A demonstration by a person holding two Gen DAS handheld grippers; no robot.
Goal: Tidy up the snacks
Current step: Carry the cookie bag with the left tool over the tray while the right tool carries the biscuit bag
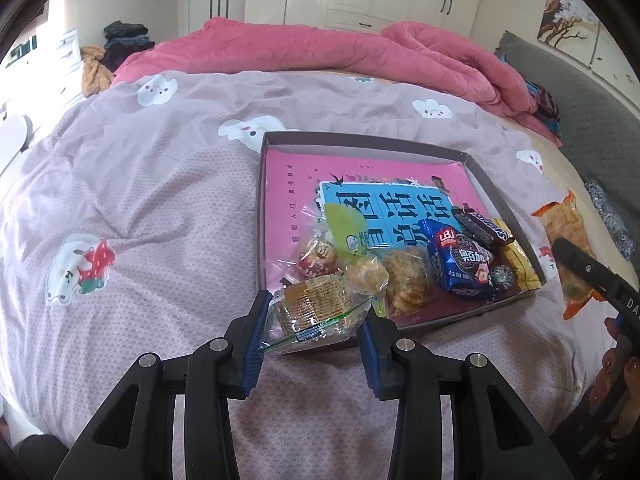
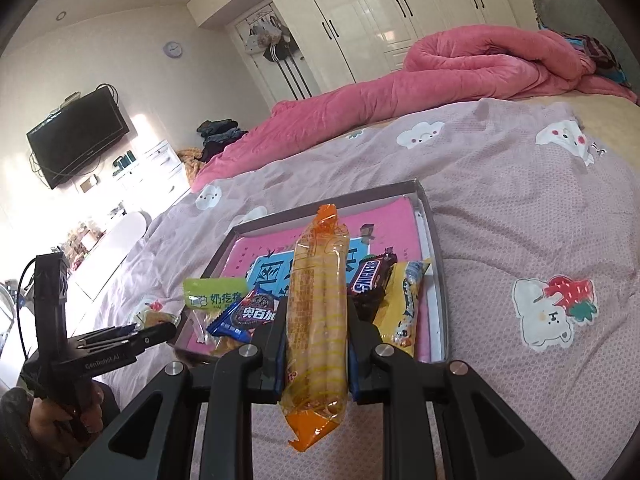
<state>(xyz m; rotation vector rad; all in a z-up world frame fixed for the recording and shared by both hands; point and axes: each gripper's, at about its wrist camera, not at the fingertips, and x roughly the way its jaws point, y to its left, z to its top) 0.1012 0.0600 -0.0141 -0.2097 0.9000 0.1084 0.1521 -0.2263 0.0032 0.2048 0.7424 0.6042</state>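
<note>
Orange-wrapped wafer pack [image 2: 318, 320] clamped between pads of right gripper [image 2: 316, 354], centre-low of right wrist frame, long axis along fingers, top end pointing up-frame at cardboard tray [image 2: 434, 240] just beyond on bed. Left gripper [image 1: 310, 330], lower centre of left wrist frame, jaws apart, straddles clear cracker bag [image 1: 316, 312] lying crosswise on tray's near rim; contact unclear. Judgement: right gripper's load travels forward, lengthwise, into tray's bare far half.
</note>
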